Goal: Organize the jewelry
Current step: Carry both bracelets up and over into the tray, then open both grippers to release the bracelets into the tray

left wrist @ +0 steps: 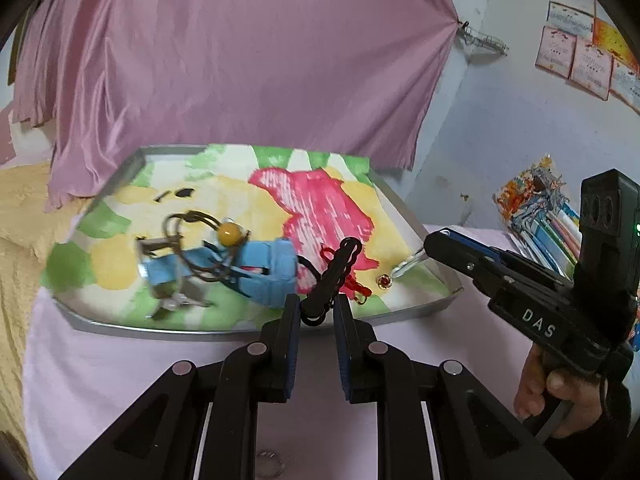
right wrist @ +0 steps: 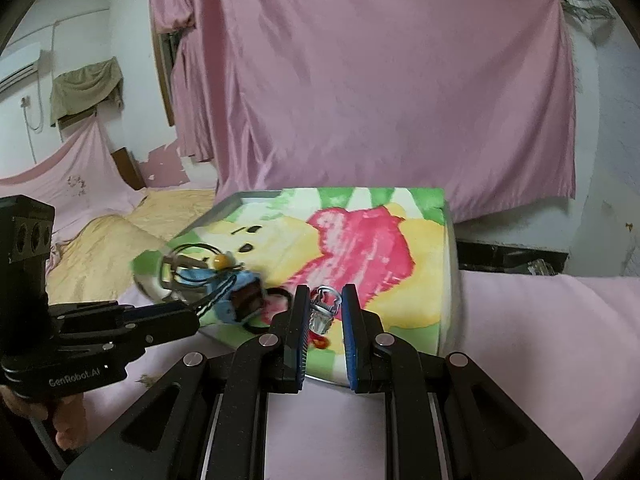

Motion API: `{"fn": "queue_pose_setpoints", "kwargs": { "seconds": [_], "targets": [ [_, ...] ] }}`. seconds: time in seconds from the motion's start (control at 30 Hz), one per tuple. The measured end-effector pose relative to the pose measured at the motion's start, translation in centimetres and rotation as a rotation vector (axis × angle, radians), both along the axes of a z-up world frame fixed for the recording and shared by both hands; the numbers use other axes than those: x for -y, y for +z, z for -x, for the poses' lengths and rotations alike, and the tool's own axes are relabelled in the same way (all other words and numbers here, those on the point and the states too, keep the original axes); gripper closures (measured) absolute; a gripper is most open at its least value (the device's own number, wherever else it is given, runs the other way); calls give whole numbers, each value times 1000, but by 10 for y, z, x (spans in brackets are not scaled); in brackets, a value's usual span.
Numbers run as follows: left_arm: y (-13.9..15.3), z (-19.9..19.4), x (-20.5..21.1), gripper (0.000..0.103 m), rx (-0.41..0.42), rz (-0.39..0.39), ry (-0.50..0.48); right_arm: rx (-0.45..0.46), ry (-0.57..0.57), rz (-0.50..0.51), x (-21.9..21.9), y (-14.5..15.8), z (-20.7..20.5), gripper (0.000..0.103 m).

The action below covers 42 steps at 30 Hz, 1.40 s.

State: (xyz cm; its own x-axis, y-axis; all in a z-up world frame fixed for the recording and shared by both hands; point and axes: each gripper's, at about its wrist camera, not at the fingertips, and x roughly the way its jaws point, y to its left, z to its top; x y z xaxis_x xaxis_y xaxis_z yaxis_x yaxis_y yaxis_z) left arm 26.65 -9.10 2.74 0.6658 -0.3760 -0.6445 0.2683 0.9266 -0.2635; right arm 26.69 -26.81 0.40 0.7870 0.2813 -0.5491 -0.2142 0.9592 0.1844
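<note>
The left gripper [left wrist: 316,304] clamps a black beaded strand [left wrist: 335,274] above the near rim of a metal tray [left wrist: 224,330]; the right gripper [right wrist: 326,308] grips a silvery metal pendant [right wrist: 325,308]. Beyond the left claw's tips, a blue jewelry pouch [left wrist: 256,276] lies on the tray's cartoon-print cloth [left wrist: 224,196]; a small red-stoned ring [left wrist: 385,281] sits just right of them.

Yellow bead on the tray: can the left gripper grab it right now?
Probably not yet. The left gripper is shut on a black braided cord, so it must drop that first. Nothing else blocks the yellow bead.
</note>
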Motion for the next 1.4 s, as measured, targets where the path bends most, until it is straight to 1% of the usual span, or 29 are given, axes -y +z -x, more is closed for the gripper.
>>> {"fn": "queue_pose_setpoints", "kwargs": {
  "seconds": [0.1,0.3,0.4,0.93,0.97,1.03,1.07,1.1,1.33,1.4],
  "targets": [
    [-4,-8,9,87,-19,-9,-5,-19,-12,-13,3,-8,-7,89],
    [-12,-22,28,87,-50,-64,-19,-54,-21,-29,7,-20,-14,89],
    [-16,-26,34,87,-71,-83,-21,-87,-20,-23,8,-27,-19,89],
    [-18,-27,37,86,-64,-109,-12,-131,-25,2,11,-36,-20,87],
    [-18,-27,37,85,-64,-108,-13,-130,-25,4,11,-36,-20,87],
    [-17,-27,36,81,-61,-104,-13,-127,-29,7,12,-36,-18,80],
    [-17,-26,36,76,-57,-101,-13,-122,-32,7,14,-35,-17,72],
    [-16,-25,35,71,-53,-96,-13,-117,-34,6,15,-34,-15,69],
    [-8,-14,28,70,3,-70,-1,-62,-50,20,21,-24,1,69],
    [-4,-9,26,65,24,-64,8,-44,-49,20,22,-21,7,68]
  ]
}}
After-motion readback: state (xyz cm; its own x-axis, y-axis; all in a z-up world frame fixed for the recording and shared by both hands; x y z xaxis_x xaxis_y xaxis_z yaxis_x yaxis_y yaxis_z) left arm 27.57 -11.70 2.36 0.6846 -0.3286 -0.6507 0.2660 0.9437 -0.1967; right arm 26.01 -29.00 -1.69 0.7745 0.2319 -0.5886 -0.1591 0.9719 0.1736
